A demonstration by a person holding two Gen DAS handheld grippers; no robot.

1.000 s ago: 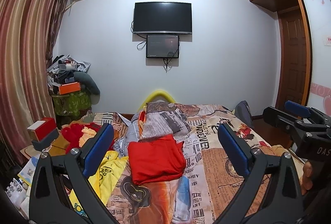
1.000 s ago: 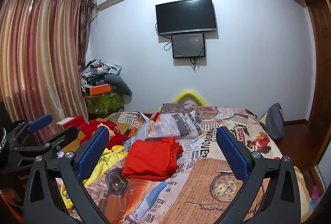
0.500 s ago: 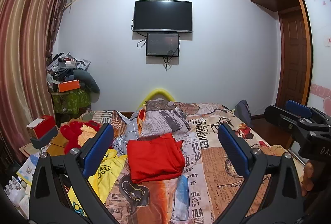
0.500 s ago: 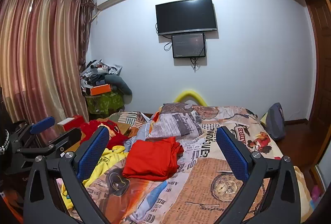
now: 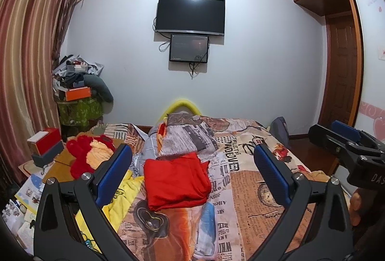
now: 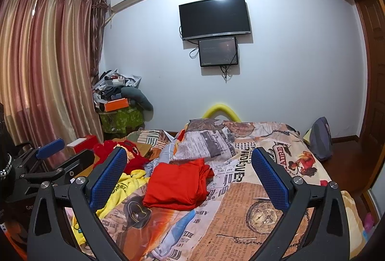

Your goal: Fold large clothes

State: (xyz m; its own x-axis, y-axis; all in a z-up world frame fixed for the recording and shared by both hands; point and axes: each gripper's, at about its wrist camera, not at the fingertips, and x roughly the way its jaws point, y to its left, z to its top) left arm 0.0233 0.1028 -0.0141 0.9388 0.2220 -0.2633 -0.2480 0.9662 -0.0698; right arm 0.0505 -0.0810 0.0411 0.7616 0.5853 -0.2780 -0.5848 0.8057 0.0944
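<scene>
A folded red garment (image 5: 176, 180) lies in the middle of the bed (image 5: 252, 191); it also shows in the right wrist view (image 6: 179, 185). A crumpled yellow garment (image 5: 120, 198) lies at the bed's left edge, also seen in the right wrist view (image 6: 120, 191). My left gripper (image 5: 192, 174) is open and empty, held above the near part of the bed. My right gripper (image 6: 189, 176) is open and empty, level with it to the right. Each gripper shows at the edge of the other's view.
A folded newsprint-pattern quilt (image 5: 190, 138) lies behind the red garment. A red and yellow plush heap (image 5: 89, 155) and a red box (image 5: 44, 143) sit on a low table at left. Curtains (image 6: 43, 73) hang left, a door (image 5: 341, 78) stands right.
Both grippers have drifted slightly, the view tilting a little upward. Nothing on the bed has moved and both grippers stay open.
</scene>
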